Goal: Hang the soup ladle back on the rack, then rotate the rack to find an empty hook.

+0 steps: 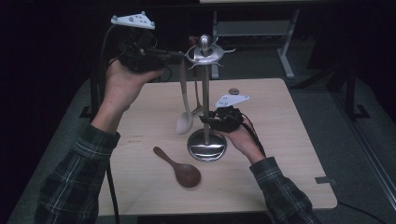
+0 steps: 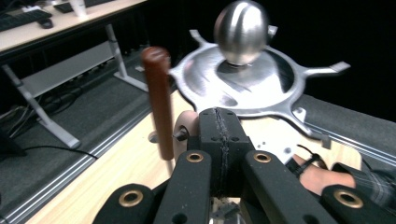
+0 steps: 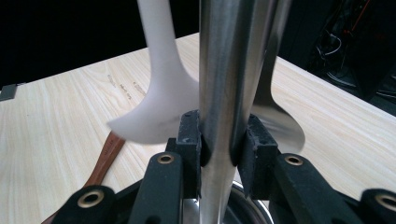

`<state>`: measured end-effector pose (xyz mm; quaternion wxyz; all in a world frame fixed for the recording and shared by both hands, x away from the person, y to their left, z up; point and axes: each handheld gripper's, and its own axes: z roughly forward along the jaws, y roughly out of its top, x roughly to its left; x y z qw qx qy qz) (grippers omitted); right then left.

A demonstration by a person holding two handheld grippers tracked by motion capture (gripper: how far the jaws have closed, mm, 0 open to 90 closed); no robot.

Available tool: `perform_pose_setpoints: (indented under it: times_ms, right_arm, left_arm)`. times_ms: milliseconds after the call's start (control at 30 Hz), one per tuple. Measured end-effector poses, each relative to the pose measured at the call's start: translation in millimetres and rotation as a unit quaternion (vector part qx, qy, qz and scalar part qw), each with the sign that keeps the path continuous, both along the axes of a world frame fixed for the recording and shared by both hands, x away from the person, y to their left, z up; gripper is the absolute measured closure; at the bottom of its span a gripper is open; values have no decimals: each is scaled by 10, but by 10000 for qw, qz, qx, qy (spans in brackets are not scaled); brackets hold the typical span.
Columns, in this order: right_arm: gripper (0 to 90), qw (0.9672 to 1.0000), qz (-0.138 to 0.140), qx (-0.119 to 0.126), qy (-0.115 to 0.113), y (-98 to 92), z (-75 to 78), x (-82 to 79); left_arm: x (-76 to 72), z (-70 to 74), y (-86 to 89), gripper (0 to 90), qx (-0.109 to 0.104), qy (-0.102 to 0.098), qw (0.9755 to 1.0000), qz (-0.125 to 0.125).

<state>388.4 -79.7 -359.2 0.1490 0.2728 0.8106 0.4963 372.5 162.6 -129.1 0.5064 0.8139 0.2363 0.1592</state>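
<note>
A metal utensil stand (image 1: 205,93) with a round base (image 1: 207,148) stands mid-table. My right gripper (image 1: 206,119) is shut on its pole (image 3: 229,70), one pad on each side. A white spoon (image 1: 185,122) and a metal utensil (image 3: 275,116) hang from the stand's hooked top plate (image 2: 252,88), which sits under a ball knob (image 2: 242,30). My left gripper (image 1: 179,55) is held high beside that top plate. Its jaws are shut, pads together (image 2: 219,135). A brown handle (image 2: 159,102) stands upright just left of them. A brown wooden spoon (image 1: 184,172) lies on the table.
The light wooden table (image 1: 289,154) has a small round object (image 1: 233,91) near its far edge. Beyond it are a white desk frame (image 1: 285,51) and grey floor. A desk with a keyboard (image 2: 28,18) is farther off.
</note>
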Motion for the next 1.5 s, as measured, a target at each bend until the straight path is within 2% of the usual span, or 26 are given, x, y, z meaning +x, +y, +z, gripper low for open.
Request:
perform_pose_setpoints:
  times_ms: [100,267,333,400,467,600,667,733,867,900,1033,1233,1367,1433,1500]
  right_arm:
    - [723,10000,20,-18,-3,-3,0,2]
    - [712,10000,35,4,25,-6,0,-4]
    - [640,9998,79,82,149,-18,0,-1]
    - [555,9998,95,67,168,-28,5,-27]
    - [507,9998,101,65,154,-51,13,-70]
    - [467,9997,134,79,169,-122,11,-142]
    - [460,9997,146,45,171,-157,3,-185]
    - [462,9997,155,15,189,-190,-7,-227]
    - [521,9995,249,-55,183,-255,-55,-321]
    - [561,9995,254,-90,186,-264,-72,-347]
    - [733,9989,346,-166,259,-287,-166,-429]
    - [885,9973,418,-434,419,-270,-372,-487]
    - [900,9953,530,-517,632,-222,-501,-512]
    - [900,9947,597,-581,611,-189,-562,-527]
    - [900,9938,631,-605,693,-150,-613,-537]
  left_arm:
    - [14,-5,-1,900,-25,-3,10000,-7]
    - [-56,-44,30,900,-49,6,10000,-72]
    - [-103,-77,64,900,-33,23,10000,-84]
    - [-159,-131,102,900,-50,27,10000,-71]
    - [-213,-200,145,900,-48,44,10000,-56]
    - [-332,-383,223,900,2,118,9999,-38]
    - [-387,-499,249,900,109,115,9999,5]
    - [-431,-627,279,900,112,196,9997,22]
    - [-495,-879,340,900,137,304,9994,107]
    - [-509,-947,357,900,194,315,9992,138]
    - [-559,-1251,403,900,200,484,9984,232]
    - [-611,-1745,448,900,342,668,9964,382]
    - [-634,-2053,483,900,493,858,9940,459]
    - [-644,-2225,508,900,529,1011,9924,456]
    - [-651,-2383,532,900,629,1100,9908,485]
